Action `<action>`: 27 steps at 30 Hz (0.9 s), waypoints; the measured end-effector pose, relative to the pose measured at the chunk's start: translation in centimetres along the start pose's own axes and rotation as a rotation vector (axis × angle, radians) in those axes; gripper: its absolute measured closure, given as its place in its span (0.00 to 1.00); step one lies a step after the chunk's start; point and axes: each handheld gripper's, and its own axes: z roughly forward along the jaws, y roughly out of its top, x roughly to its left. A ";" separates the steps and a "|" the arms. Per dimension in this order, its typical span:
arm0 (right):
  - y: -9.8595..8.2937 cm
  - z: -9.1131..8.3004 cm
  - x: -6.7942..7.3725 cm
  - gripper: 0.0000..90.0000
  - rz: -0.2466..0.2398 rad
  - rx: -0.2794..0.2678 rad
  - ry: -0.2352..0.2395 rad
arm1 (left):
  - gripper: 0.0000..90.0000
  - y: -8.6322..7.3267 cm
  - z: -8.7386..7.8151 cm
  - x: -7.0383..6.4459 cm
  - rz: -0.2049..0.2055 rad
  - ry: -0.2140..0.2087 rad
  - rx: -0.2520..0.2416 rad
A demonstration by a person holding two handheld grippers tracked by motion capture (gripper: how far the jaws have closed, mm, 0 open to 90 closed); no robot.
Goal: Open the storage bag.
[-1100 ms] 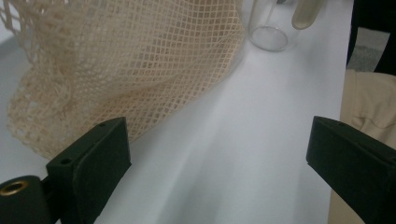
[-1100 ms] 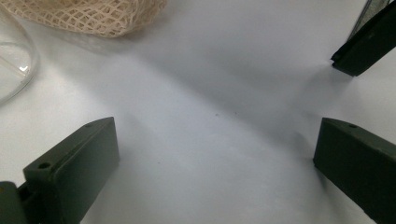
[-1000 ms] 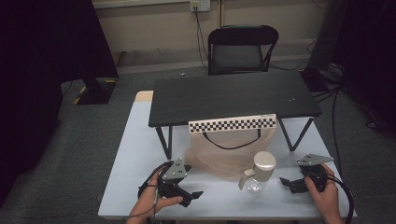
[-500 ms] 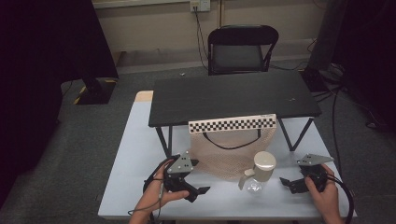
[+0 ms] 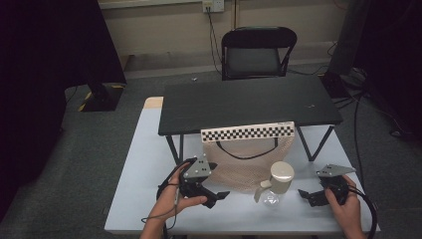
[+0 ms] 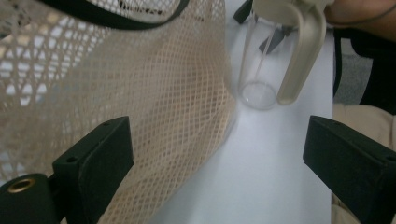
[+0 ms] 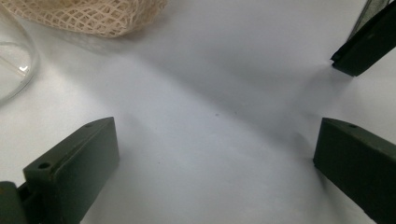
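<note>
Pale blue counter (image 5: 149, 164) up front, a black table (image 5: 249, 102) standing across its far half. Mesh bag (image 5: 244, 162) lies slumped between its legs, a clear bottle with a pump top (image 5: 276, 181) upright just beside the bag. Left tongs (image 5: 215, 196) gape near the mesh; right tongs (image 5: 306, 195) gape too, empty. Risk: a jaw snagging netting could topple that bottle!

Legible text, labels, brands, numbers: none. Checkerboard strip (image 5: 247, 132) on the black table's front edge carries a pattern only, no characters.
</note>
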 end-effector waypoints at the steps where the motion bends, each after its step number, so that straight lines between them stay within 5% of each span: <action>1: 0.0 0.0 0.0 0.00 0.000 0.000 0.000 | 0.09 0.0 0.0 0.0 0.000 0.000 0.000; 10: 0.0 0.0 0.0 0.00 0.000 0.000 0.000 | 0.10 1.7 0.0 0.0 0.000 0.001 -0.058; 18: 0.0 0.0 0.0 0.00 0.000 0.000 0.000 | 0.11 2.5 0.4 -0.1 0.056 -0.016 -0.100; 25: 0.0 0.0 0.0 0.00 0.000 0.000 0.000 | 0.12 3.0 0.8 0.1 0.057 -0.007 -0.122; 27: 0.0 0.0 0.0 0.00 0.000 0.000 0.000 | 0.12 3.3 0.8 0.2 0.069 -0.011 -0.163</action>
